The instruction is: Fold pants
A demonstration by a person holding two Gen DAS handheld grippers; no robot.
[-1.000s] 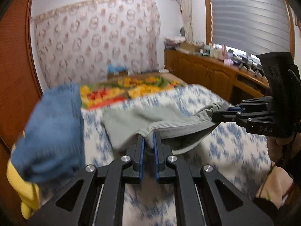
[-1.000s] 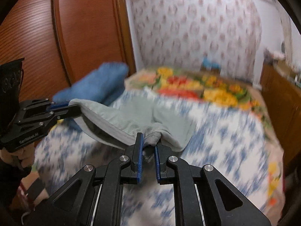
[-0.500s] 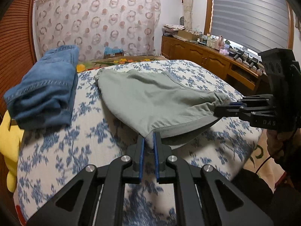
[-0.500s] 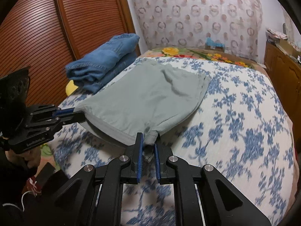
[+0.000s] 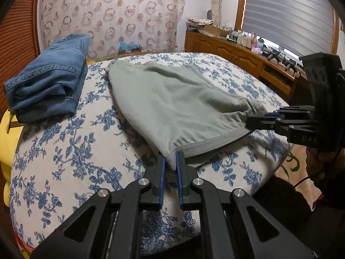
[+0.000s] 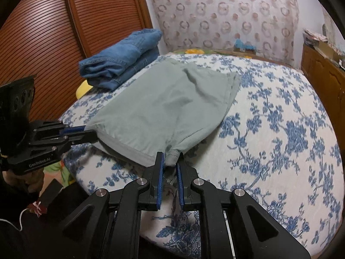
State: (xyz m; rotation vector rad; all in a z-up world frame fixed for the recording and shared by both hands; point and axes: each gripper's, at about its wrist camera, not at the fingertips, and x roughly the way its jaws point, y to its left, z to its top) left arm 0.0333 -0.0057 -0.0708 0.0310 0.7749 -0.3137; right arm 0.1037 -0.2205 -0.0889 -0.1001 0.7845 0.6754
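Grey-green pants point(image 5: 176, 99) lie spread on the blue-flowered bedspread point(image 5: 71, 151), legs pointing away, waistband at the near edge. My left gripper point(image 5: 170, 158) is shut on one waistband corner. My right gripper point(image 6: 170, 160) is shut on the other corner; it also shows at the right of the left wrist view point(image 5: 256, 118). The left gripper shows at the left of the right wrist view point(image 6: 86, 132). The pants point(image 6: 163, 105) lie mostly flat, with a slight sag in the waistband between the grippers.
Folded blue jeans point(image 5: 49, 82) lie at the left side of the bed, also seen in the right wrist view point(image 6: 120, 58). A yellow item point(image 5: 6, 125) lies beside them. A wooden sideboard point(image 5: 248, 60) stands to the right, a wooden slatted door point(image 6: 54, 32) to the left.
Both grippers have swung the pants down and drawn them toward the near bed edge. The pants now lie spread on the bedspread instead of hanging in the air.
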